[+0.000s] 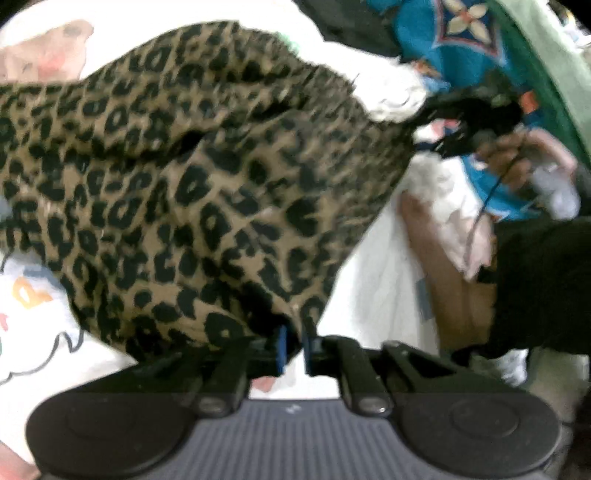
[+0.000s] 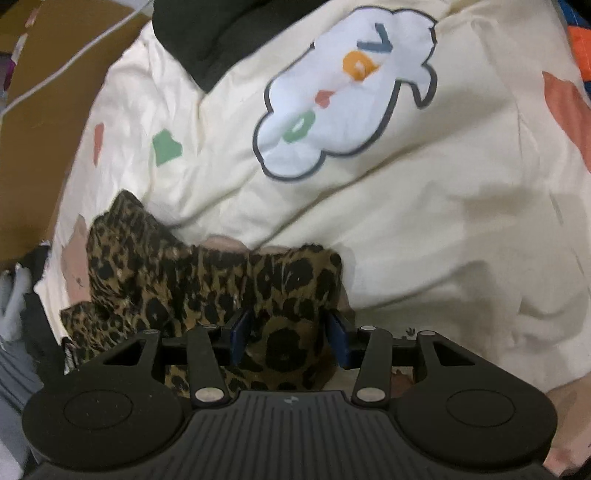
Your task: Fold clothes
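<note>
A leopard-print garment (image 1: 207, 192) fills the left wrist view, lifted and pulled taut over a cream printed bedcover (image 1: 373, 266). My left gripper (image 1: 293, 345) is shut on its near edge, the blue pads almost together with cloth pinched between them. The garment's far corner tapers to my right gripper (image 1: 469, 125), held by a hand (image 1: 517, 162). In the right wrist view, a folded band of the leopard-print garment (image 2: 288, 291) fills the gap between the blue fingers of my right gripper (image 2: 289, 341), which are partly closed against it. The rest bunches to the left.
The cream bedcover (image 2: 424, 221) with a white cloud-shaped patch (image 2: 343, 96) lies under everything. A teal patterned fabric (image 1: 450, 33) and a green cloth (image 1: 535, 66) are at the back right. A black garment (image 2: 207, 40) and brown cardboard (image 2: 48, 122) lie beyond the cover.
</note>
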`<state>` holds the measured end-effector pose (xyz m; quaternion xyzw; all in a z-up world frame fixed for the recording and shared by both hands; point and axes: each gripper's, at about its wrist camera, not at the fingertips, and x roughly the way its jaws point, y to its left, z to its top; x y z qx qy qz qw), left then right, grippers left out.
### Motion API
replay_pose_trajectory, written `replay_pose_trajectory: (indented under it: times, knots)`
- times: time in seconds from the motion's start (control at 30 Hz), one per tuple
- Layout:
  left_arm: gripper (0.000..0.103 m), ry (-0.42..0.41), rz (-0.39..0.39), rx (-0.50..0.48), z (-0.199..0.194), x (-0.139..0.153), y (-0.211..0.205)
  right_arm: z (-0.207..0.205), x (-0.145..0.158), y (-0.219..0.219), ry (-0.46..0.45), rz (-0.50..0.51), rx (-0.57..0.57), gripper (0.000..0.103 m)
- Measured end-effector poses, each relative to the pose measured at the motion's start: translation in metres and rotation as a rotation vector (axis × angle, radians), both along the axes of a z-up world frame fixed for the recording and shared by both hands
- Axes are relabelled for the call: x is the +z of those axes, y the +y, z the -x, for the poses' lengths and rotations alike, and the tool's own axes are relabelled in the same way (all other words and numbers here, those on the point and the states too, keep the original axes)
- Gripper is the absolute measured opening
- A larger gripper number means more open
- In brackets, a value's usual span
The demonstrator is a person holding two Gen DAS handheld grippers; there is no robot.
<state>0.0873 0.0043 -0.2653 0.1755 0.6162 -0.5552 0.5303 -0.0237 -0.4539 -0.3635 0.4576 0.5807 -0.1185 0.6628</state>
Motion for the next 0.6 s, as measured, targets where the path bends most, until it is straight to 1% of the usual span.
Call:
replay_pose_trajectory:
  times: [0.07, 0.13, 0.2, 0.27, 0.37, 0.47, 0.5, 0.57, 0.6]
  knots:
    - [0.035, -0.012, 0.041, 0.022, -0.008, 0.014, -0.003, 0.002, -0.006, 0.007, 0.023, 0.000, 0.027, 0.052]
    - [0.036, -0.027, 0.074, 0.052, -0.016, 0.026, -0.006, 0.005, -0.010, 0.012, 0.056, -0.001, 0.064, 0.052]
    - [0.037, -0.052, 0.090, 0.085, -0.023, 0.031, -0.011, 0.008, -0.011, 0.013, 0.070, -0.003, 0.084, 0.052]
    - [0.037, -0.092, 0.089, 0.124, -0.036, 0.033, -0.011, 0.010, -0.011, 0.013, 0.065, -0.005, 0.084, 0.052]
    - [0.037, -0.158, 0.054, 0.196, -0.053, 0.026, -0.018, 0.012, -0.012, 0.012, 0.059, -0.009, 0.082, 0.052]
    - [0.040, -0.201, 0.050, 0.252, -0.075, 0.028, -0.028, 0.014, -0.012, 0.011, 0.052, -0.012, 0.081, 0.052]
    - [0.045, -0.224, 0.061, 0.277, -0.084, 0.030, -0.032, 0.015, -0.012, 0.011, 0.050, -0.013, 0.081, 0.052]
    - [0.052, -0.278, 0.080, 0.291, -0.098, 0.033, -0.042, 0.017, -0.012, 0.011, 0.045, -0.015, 0.080, 0.052]
    - [0.052, -0.308, 0.080, 0.284, -0.103, 0.033, -0.048, 0.017, -0.012, 0.010, 0.043, -0.016, 0.079, 0.052]
